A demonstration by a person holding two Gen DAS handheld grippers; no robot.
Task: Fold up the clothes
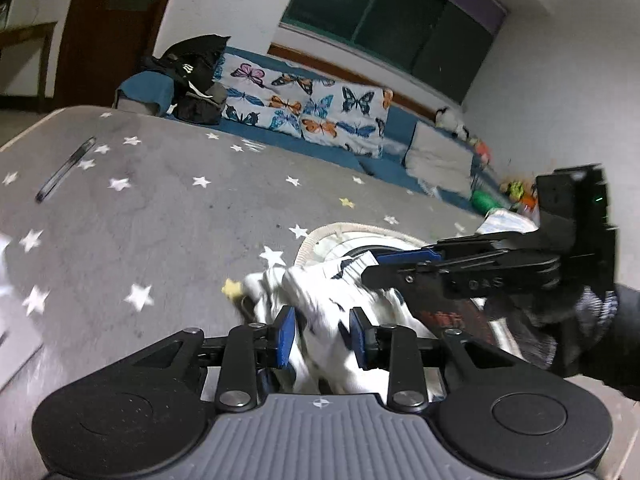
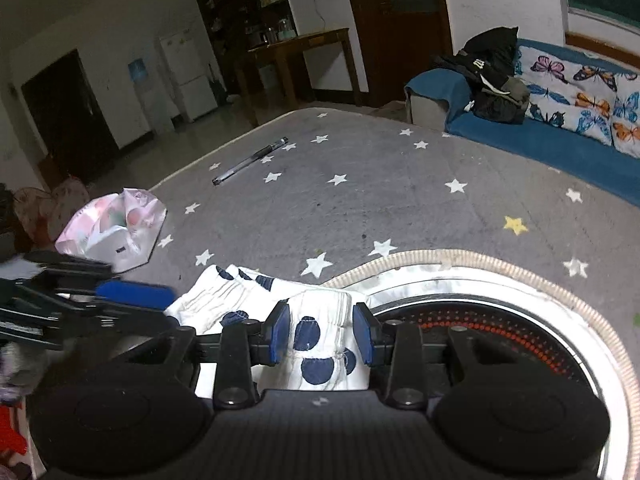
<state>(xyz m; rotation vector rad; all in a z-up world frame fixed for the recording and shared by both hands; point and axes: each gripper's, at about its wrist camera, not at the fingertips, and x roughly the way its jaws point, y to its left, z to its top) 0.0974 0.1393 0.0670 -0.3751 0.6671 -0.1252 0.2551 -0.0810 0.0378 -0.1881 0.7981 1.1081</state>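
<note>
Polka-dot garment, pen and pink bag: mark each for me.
polka-dot garment (image 2: 320,336), right wrist view, on the fabric between the fingers.
pen (image 2: 250,161), right wrist view, mid-barrel.
pink bag (image 2: 116,232), right wrist view, middle of the plastic.

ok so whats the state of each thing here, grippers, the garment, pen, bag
left gripper: open, pads either side of the cloth
right gripper: open, pads either side of the cloth
white spotted garment: bunched, partly over the round heater's rim
round heater: glowing red
pen: lying flat on the star cloth
pink bag: crumpled, lying at the table edge
</note>
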